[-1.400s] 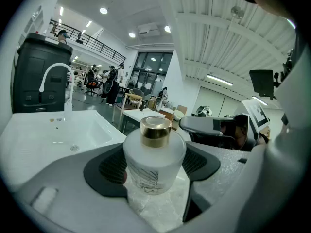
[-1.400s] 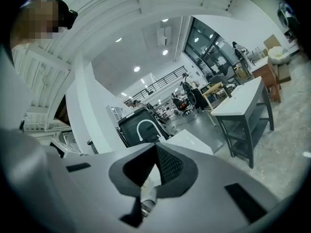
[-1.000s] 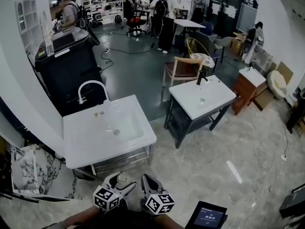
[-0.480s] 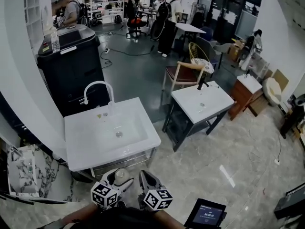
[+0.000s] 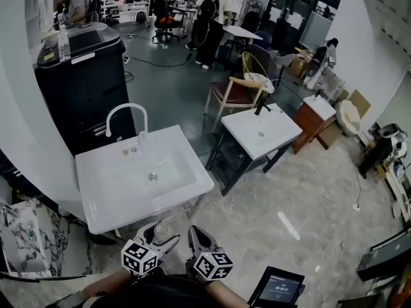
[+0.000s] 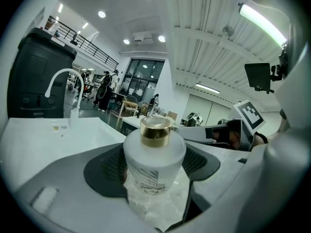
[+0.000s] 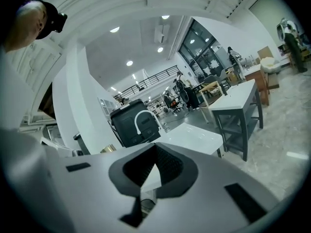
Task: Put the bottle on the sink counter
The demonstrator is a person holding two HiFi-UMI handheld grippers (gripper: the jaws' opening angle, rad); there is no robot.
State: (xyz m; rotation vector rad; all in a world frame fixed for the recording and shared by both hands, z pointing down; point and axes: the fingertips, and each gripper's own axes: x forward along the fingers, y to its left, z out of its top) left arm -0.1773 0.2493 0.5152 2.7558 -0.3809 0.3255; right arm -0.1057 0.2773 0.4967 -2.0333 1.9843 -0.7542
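Observation:
A frosted white bottle [image 6: 154, 157] with a gold cap stands upright between the dark pads of my left gripper [image 6: 153, 171], which is shut on it. In the head view the bottle [image 5: 160, 230] and left gripper [image 5: 164, 237] are low in the picture, just in front of the white sink counter's [image 5: 115, 204] near edge. That counter [image 6: 43, 140] carries a curved white faucet [image 5: 125, 117] behind the basin. My right gripper [image 5: 200, 240] hangs beside the left one. Its pads meet at the tips, so the right gripper [image 7: 154, 152] is shut on nothing.
A second white sink table [image 5: 260, 130] stands to the right of the counter. Behind it is a wooden chair [image 5: 234, 92]. A black cabinet [image 5: 80, 69] rises behind the faucet. A marble slab [image 5: 26, 242] leans at the left. A dark tablet [image 5: 277, 290] sits bottom right. People stand far back.
The view has shifted forward and to the right, so the sink counter now lies closer to both grippers. The left gripper still holds the bottle. The right gripper stays shut.

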